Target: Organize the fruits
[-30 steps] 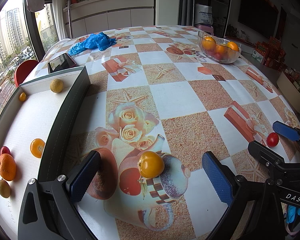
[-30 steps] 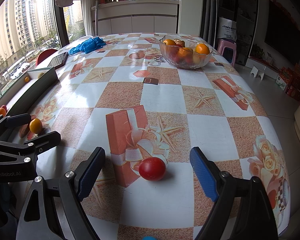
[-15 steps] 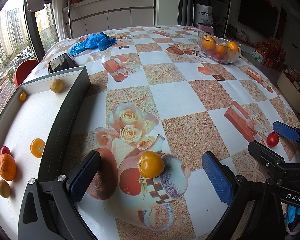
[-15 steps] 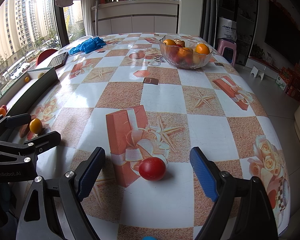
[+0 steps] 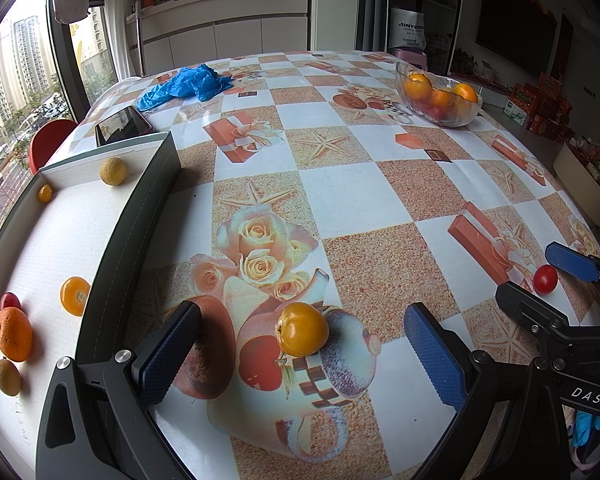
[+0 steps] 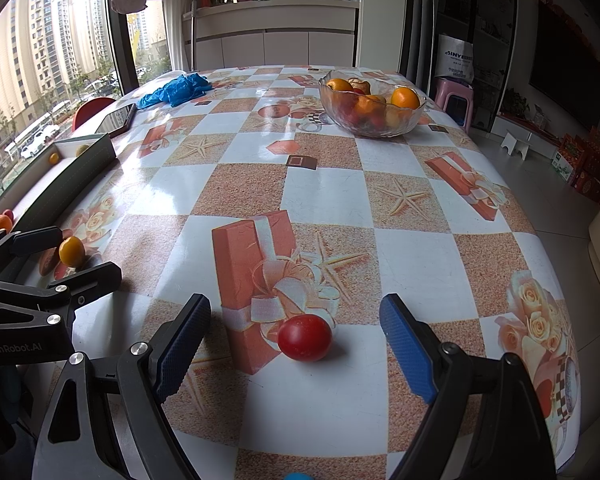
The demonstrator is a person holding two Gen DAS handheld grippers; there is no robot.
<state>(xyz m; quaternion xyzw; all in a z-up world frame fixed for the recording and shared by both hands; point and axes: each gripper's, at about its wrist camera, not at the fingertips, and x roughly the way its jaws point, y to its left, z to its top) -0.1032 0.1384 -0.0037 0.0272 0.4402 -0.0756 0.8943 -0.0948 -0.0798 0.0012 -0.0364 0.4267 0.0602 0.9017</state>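
A yellow-orange persimmon-like fruit [image 5: 303, 329] lies on the patterned tablecloth between the open jaws of my left gripper [image 5: 302, 354]; it also shows in the right wrist view [image 6: 71, 251]. A red tomato [image 6: 304, 337] lies between the open jaws of my right gripper [image 6: 296, 346]; it also shows in the left wrist view [image 5: 545, 279]. Neither gripper touches its fruit. A shallow white tray [image 5: 60, 236] at the left holds several fruits, among them an orange [image 5: 13, 333] and a small orange fruit [image 5: 74, 295].
A glass bowl [image 6: 371, 106] of oranges and other fruit stands at the far right of the table. A blue cloth [image 5: 188, 86] and a phone [image 5: 122, 124] lie at the far left. The table's near and right edges are close.
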